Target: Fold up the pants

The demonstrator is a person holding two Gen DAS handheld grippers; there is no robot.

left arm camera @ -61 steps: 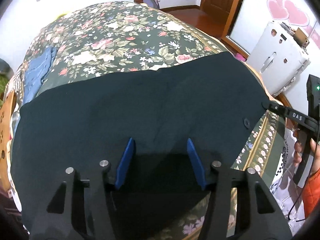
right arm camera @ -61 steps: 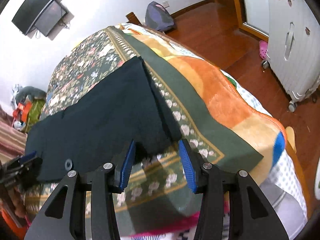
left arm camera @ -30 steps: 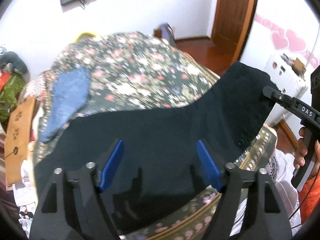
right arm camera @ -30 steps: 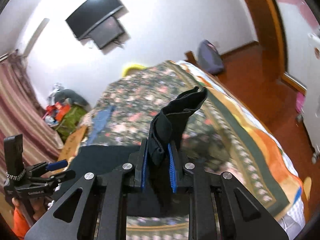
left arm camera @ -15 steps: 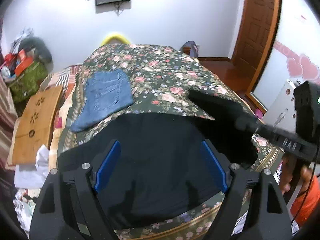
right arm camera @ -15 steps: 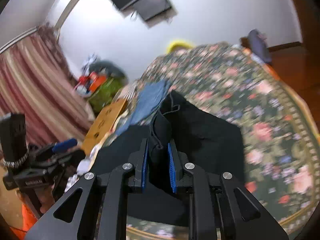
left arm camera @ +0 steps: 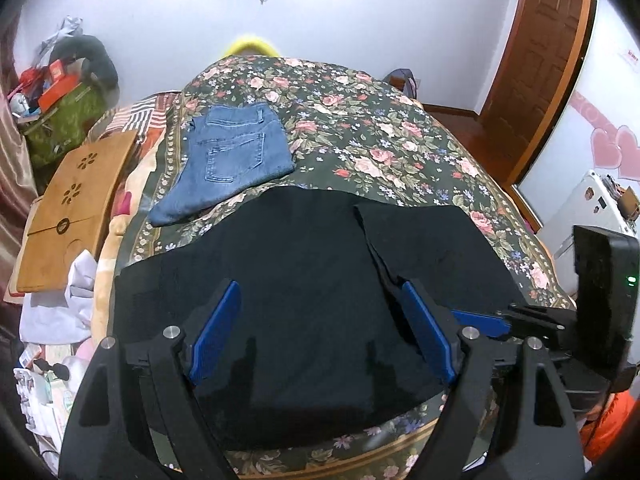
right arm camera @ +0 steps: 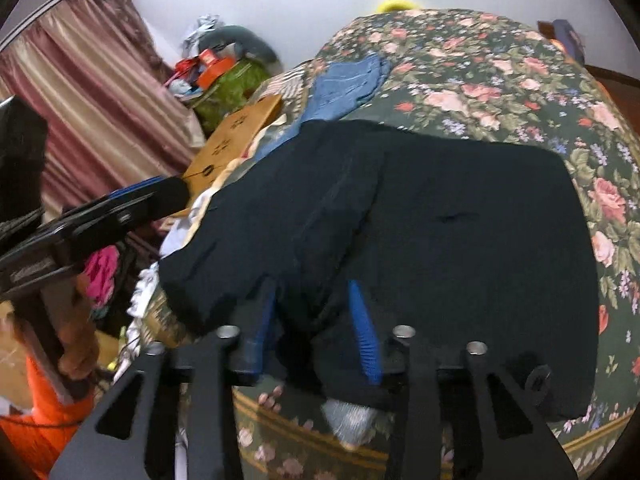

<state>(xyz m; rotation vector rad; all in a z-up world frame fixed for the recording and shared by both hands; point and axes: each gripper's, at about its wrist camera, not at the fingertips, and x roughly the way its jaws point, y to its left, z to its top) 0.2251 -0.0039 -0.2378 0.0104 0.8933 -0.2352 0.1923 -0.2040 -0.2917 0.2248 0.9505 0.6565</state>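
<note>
The black pants (left arm camera: 304, 280) lie on the floral bedspread (left arm camera: 360, 136), with their right part folded over to the left; the fold edge runs down the middle. They also show in the right wrist view (right arm camera: 440, 220). My left gripper (left arm camera: 320, 336) is open above the pants near the bed's front edge. My right gripper (right arm camera: 316, 328) has its jaws apart with black cloth lying between them at the pants' near edge; it shows at the right in the left wrist view (left arm camera: 500, 320).
Folded blue jeans (left arm camera: 232, 156) lie further back on the bed at the left. A wooden board (left arm camera: 68, 208) and clutter sit off the bed's left side. A white suitcase (left arm camera: 592, 204) and a door (left arm camera: 540, 60) are at the right.
My right gripper carried the pants' right end over to the left, laid it on the other half and opened its jaws. My left gripper rose and stayed open.
</note>
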